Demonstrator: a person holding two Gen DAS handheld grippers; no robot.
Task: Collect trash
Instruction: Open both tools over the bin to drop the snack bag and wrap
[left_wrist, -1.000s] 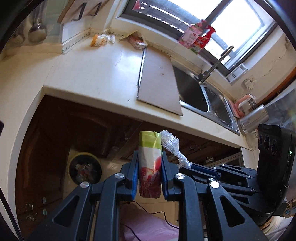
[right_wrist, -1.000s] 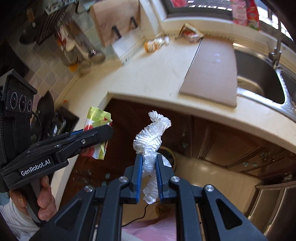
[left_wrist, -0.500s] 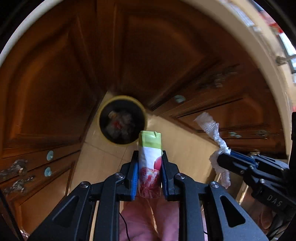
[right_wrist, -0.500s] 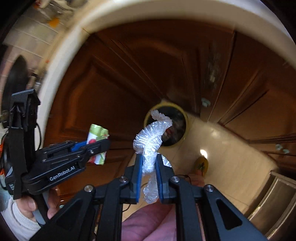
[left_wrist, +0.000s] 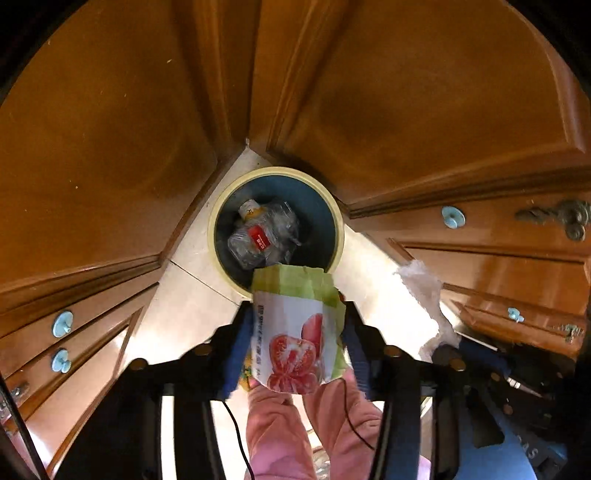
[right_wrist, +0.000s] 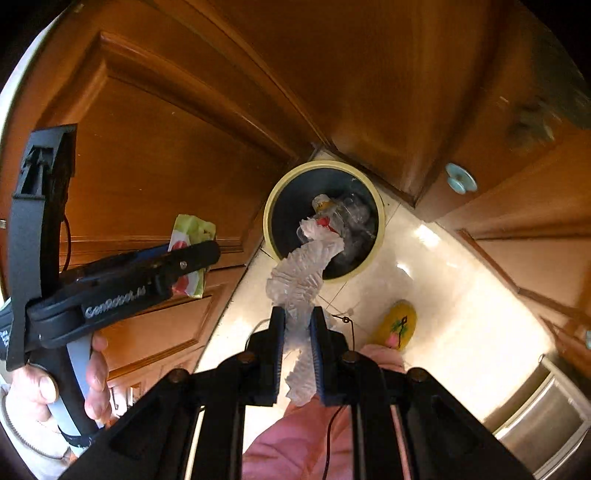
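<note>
My left tongs (left_wrist: 295, 332) have just been opening around the tomato wrapper (left_wrist: 295, 332), which still sits loose between them above the bin's (left_wrist: 218, 206) near rim; my right tongs (right_wrist: 297, 347) grip the crumpled plastic (right_wrist: 301, 273), waiting its turn over the bin.

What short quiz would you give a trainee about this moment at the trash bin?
1. True or false: the trash bin is empty.
2. Which hand-held gripper pinches the crumpled clear plastic? A. left B. right
3. Fill in: the snack packet has a ____ top band.
Key: 1 false, a crushed bottle lies inside. 2 B, the right hand-held gripper; the left hand-held gripper, jaws just opening, has the packet between them. 3 green.
</note>
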